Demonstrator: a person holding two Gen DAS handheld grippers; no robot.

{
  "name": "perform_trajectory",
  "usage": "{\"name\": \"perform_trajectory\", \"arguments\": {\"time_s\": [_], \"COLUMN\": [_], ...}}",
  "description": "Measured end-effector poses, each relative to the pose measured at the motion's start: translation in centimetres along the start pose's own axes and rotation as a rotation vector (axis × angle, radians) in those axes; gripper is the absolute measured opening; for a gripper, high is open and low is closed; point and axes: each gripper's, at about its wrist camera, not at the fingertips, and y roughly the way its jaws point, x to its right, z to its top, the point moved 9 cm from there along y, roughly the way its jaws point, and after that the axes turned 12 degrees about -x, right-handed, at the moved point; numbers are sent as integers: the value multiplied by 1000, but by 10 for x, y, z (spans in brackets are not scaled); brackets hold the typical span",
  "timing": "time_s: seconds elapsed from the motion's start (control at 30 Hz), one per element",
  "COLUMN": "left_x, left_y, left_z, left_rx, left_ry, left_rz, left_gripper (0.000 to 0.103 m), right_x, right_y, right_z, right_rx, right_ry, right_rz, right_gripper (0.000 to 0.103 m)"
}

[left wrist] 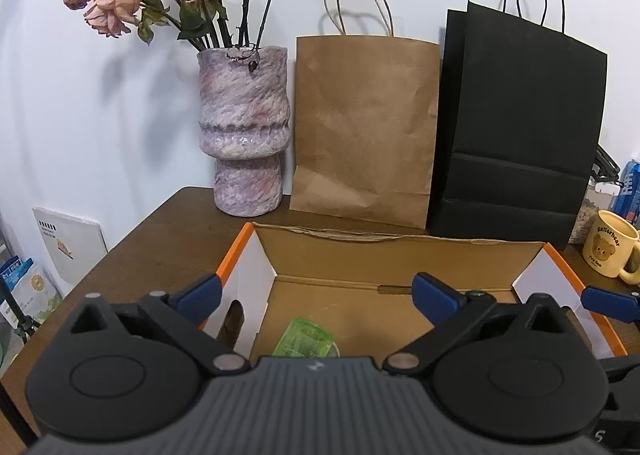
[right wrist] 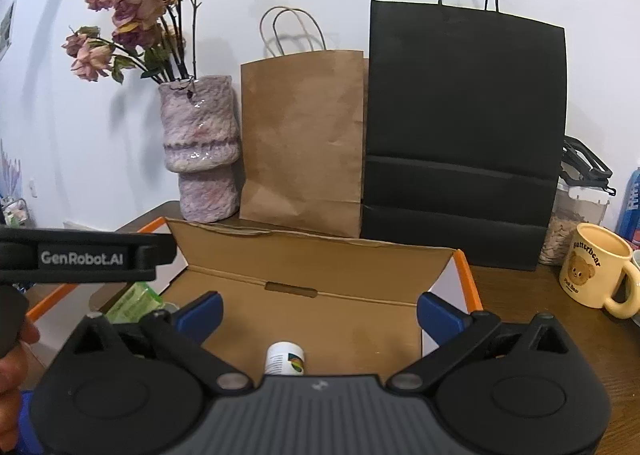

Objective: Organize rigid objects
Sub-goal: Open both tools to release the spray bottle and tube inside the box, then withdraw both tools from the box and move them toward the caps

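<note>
Jaws spread on both grippers, empty

Left claw (left wrist: pixel 314 293) and right claw (right wrist: pixel 320 313): black ribbed bodies, blue fingertips, silver pivot screws, white "GenRobot.AI" lettering

A box (left wrist: pixel 400 251) sits before the vase (left wrist: pixel 244 131) and two bags (left wrist: pixel 364 127); a mug (left wrist: pixel 610 243) stands to its right; a bottle (right wrist: pixel 285 363) lies inside.

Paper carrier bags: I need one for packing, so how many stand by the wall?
2. A brown kraft paper bag stands beside the mottled pink ceramic vase; a black paper bag stands to its right. Others may be hidden behind them.
</note>
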Motion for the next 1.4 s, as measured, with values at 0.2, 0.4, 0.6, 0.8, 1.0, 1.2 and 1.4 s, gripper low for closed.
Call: {"name": "perform_trajectory", "arguments": {"time_s": [0.2, 0.4, 0.6, 0.8, 1.0, 1.2, 1.4], "left_x": [-1, -2, -6, -11, -17, -23, -29], "left_y": [0, -2, -6, -13, -26, -40, -58], "left_z": [0, -1, -2, -7, -12, -18, -25], "left_rx": [-2, -4, -10, -12, -6, -1, 10], "left_ry": [-7, -7, -13, -11, -9, -9, -15], "left_rz": [3, 4, 9, 10, 12, 22, 21], "left_gripper": [103, 103, 103, 103, 103, 103, 103], "right_x": [0, -1, -1, -2, -4, -7, -13], "right_y": [2, 2, -3, -17, -34, -54, -75], "right_z": [-1, -1, -2, -4, -10, -15, -22], "right_rx": [-8, -11, -3, 17, 40, 66, 89], "right_ry": [-2, -6, -6, -7, -19, -19, -17], "right_rz": [-2, -2, -1, -3, -4, -3, -1], "right_gripper": [103, 103, 103, 103, 103, 103, 103]}}
